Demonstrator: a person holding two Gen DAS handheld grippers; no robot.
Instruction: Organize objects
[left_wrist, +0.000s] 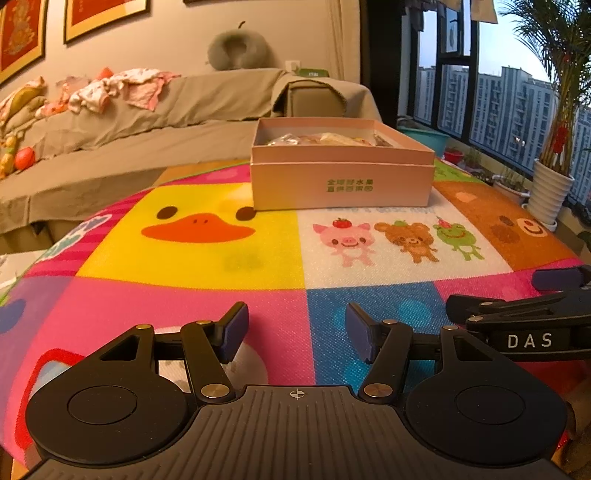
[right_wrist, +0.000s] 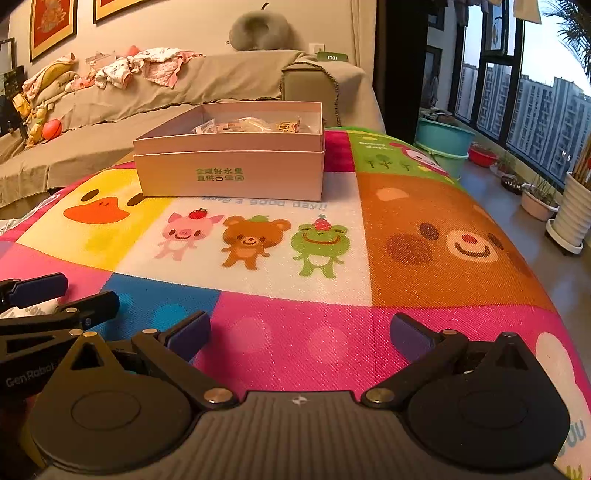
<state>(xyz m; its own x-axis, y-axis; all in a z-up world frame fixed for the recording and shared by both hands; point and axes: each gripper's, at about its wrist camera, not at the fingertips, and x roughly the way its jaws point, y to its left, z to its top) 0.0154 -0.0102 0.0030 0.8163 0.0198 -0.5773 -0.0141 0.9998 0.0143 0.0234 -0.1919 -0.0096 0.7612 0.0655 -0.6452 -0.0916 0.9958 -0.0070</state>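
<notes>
Your left gripper hovers low over the play mat, jaws spread and empty. Your right gripper sits just beside it over the mat, jaws wide, nothing between them.

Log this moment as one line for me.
left claw: open, empty | right claw: open, empty | pink cardboard box: holds wrapped snacks | colourful cartoon mat: otherwise bare

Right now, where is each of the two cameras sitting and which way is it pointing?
Left wrist view: sits on the left gripper, looking forward and slightly down across the cartoon mat to the pink box and sofa; its open fingers show, with the right gripper at the right edge.
Right wrist view: sits on the right gripper, facing the same way; its open fingers show, with the left gripper at the left edge.
Shared: the mat, box, sofa and window.
</notes>
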